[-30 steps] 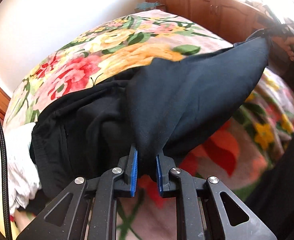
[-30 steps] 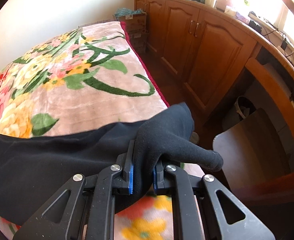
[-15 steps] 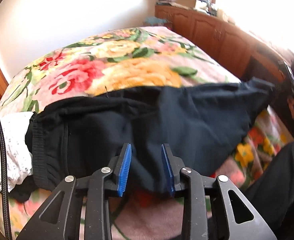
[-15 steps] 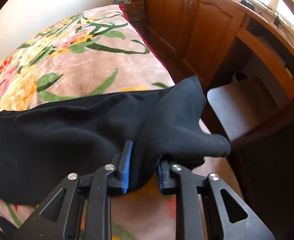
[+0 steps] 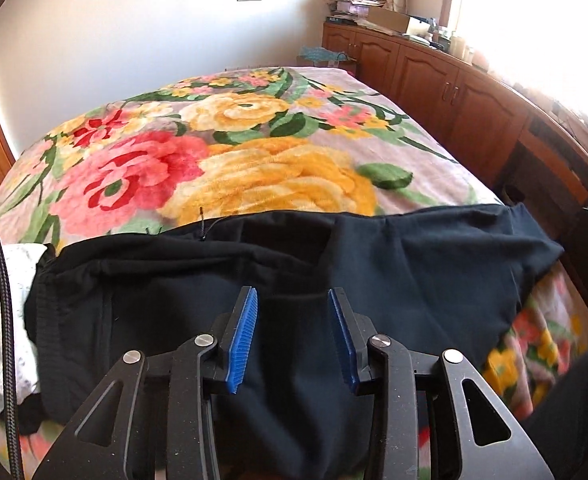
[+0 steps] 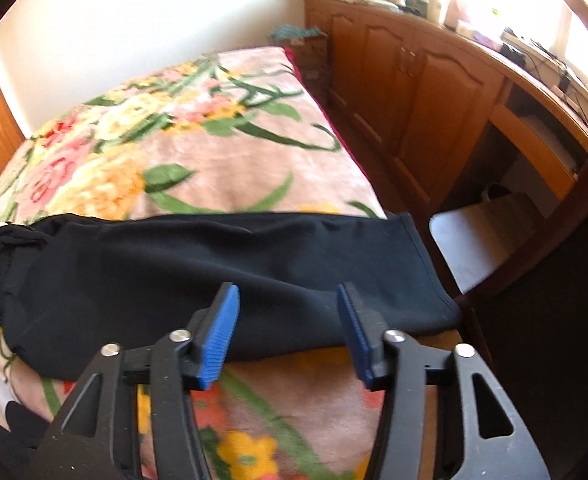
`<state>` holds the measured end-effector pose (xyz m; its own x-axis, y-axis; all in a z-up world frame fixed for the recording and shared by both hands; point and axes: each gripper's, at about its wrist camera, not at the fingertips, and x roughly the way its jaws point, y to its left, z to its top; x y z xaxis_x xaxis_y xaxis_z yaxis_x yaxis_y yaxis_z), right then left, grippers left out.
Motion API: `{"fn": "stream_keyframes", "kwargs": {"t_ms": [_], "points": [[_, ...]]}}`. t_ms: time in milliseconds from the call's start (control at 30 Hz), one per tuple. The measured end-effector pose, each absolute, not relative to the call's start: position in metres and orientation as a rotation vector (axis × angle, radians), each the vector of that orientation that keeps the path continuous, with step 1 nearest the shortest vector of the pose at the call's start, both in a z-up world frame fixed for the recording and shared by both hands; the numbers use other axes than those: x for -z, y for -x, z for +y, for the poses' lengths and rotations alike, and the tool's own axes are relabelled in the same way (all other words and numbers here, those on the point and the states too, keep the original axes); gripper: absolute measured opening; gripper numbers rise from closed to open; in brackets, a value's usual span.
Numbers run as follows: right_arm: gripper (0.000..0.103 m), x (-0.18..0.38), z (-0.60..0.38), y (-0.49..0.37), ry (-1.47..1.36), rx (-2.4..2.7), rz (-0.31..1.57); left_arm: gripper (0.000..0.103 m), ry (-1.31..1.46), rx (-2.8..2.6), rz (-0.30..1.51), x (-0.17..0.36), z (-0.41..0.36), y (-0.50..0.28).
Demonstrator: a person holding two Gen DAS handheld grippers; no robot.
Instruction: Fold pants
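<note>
Pants (image 5: 374, 272), black, lie flat across lower frame on floral blanket (image 5: 254, 152); left gripper (image 5: 292, 332) and right gripper (image 6: 288, 332) jaws just opened, gripping nothing.

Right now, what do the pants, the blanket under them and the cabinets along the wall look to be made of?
Pants: black soft knit, probably cotton jersey or fleece; matte, with limp folds and a ribbed waistband. Blanket: plush synthetic fleece, judging by the fuzzy pile and printed flowers. Cabinets: wood or wood veneer, with raised panels and a glossy brown varnish.
</note>
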<state>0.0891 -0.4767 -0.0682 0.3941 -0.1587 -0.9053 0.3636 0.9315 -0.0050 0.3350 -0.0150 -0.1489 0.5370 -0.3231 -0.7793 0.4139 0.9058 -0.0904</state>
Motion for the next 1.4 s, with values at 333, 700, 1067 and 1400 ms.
{"fn": "stream_keyframes", "kwargs": {"t_ms": [333, 700, 1067, 1400], "points": [[0.054, 0.095, -0.405, -0.154, -0.26, 0.194, 1.049, 0.041, -0.045, 0.381, 0.998, 0.195, -0.04, -0.401], [0.054, 0.137, -0.332, -0.215, -0.224, 0.063, 1.045, 0.041, 0.024, 0.277, 1.182, 0.259, -0.056, -0.465], [0.054, 0.158, -0.324, -0.216, -0.208, 0.013, 1.064, 0.041, 0.07, 0.247, 1.307, 0.294, -0.065, -0.508], [0.054, 0.156, -0.325, -0.214, -0.203, 0.005, 1.051, 0.005, -0.034, 0.221, 1.075, 0.225, -0.063, -0.516]]}}
